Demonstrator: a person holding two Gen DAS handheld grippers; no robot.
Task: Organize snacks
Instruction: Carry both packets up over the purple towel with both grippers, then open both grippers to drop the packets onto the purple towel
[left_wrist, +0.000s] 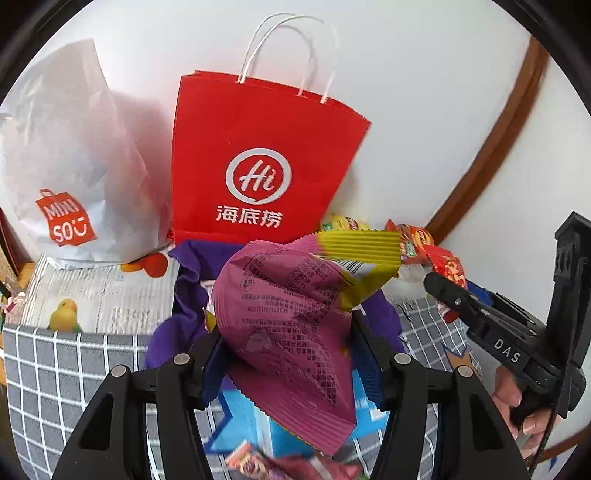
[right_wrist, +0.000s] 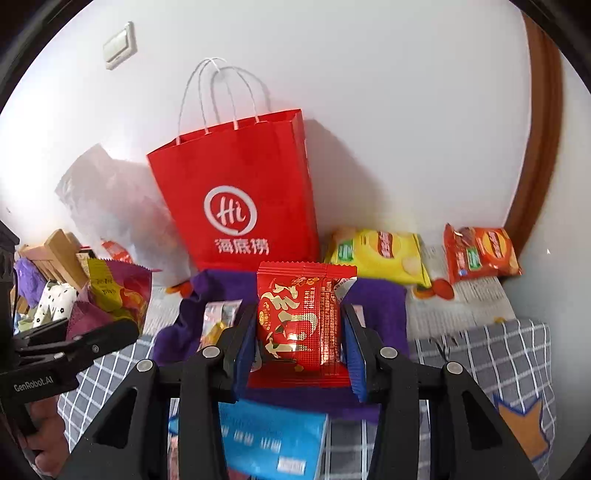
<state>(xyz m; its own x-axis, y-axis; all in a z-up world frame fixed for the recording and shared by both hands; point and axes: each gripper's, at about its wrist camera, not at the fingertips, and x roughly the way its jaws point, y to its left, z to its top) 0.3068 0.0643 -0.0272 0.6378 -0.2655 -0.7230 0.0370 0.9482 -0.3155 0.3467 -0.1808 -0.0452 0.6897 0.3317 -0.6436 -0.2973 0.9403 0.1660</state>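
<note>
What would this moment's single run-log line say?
left tongs: shut on purple snack bag | right tongs: shut on red snack packet | both held before red paper bag

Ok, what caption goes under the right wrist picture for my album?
Right tongs squeeze a shiny red snack packet before a tall red paper bag.

The tall red bag (right_wrist: 236, 192) stands right in front of me against the wall. A white bag (left_wrist: 70, 166) blocks its left side. On its right, a yellow chip pack (right_wrist: 380, 256) and an orange pack (right_wrist: 480, 253) lie by the wall. Above the bags, the air is open.
</note>
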